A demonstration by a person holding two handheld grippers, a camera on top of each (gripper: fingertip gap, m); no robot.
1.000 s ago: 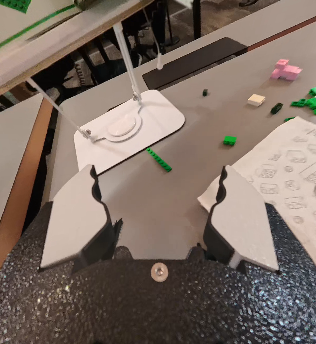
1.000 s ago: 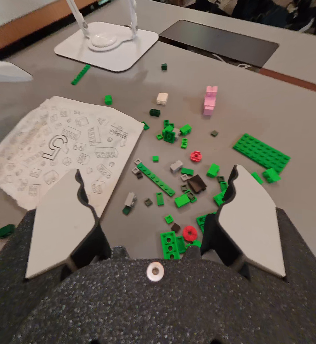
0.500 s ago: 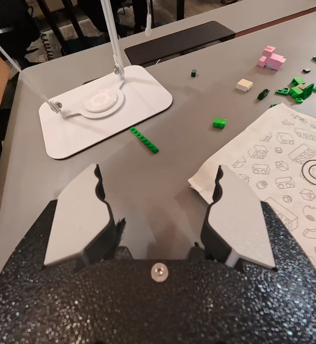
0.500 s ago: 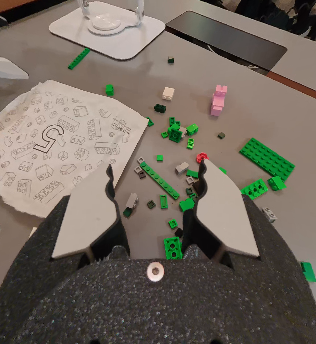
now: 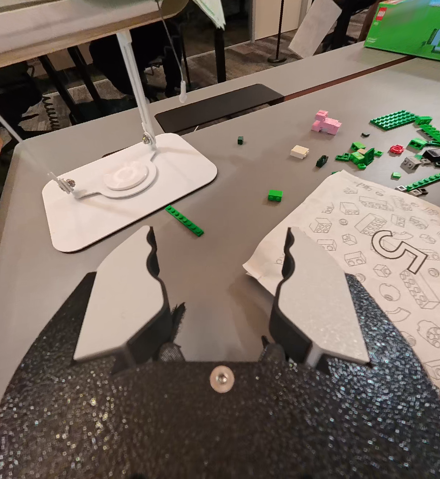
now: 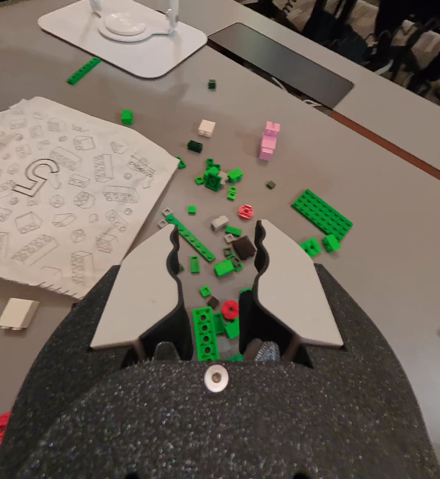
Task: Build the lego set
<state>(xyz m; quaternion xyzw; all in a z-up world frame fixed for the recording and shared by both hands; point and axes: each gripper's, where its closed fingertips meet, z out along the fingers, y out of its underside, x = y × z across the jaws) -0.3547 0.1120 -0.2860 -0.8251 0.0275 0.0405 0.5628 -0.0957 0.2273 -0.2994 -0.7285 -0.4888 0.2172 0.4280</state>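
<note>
Loose Lego pieces lie scattered on the grey table (image 6: 369, 181). Among them are a long green strip (image 6: 193, 241), a green baseplate (image 6: 321, 215), a pink pig figure (image 6: 268, 141), a white brick (image 6: 206, 127) and a red round piece (image 6: 245, 211). My right gripper (image 6: 216, 225) is open and empty, its jaws fairly narrow, just above the pile. A green brick with holes (image 6: 204, 334) and a red round piece (image 6: 230, 309) show between its fingers. My left gripper (image 5: 220, 230) is open and empty over bare table, near a thin green strip (image 5: 184, 224) and a small green brick (image 5: 275, 195).
A printed paper bag (image 5: 382, 259) lies flat between the two grippers; it also shows in the right wrist view (image 6: 58, 194). A white stand base (image 5: 125, 189) with thin arms stands at the far left. A black panel (image 5: 219, 106) and a green box (image 5: 416, 28) sit at the back.
My right gripper's jaws have narrowed a lot and it has moved lower and forward over the pile. My left gripper has pulled back, levelled, and its jaws have narrowed a little.
</note>
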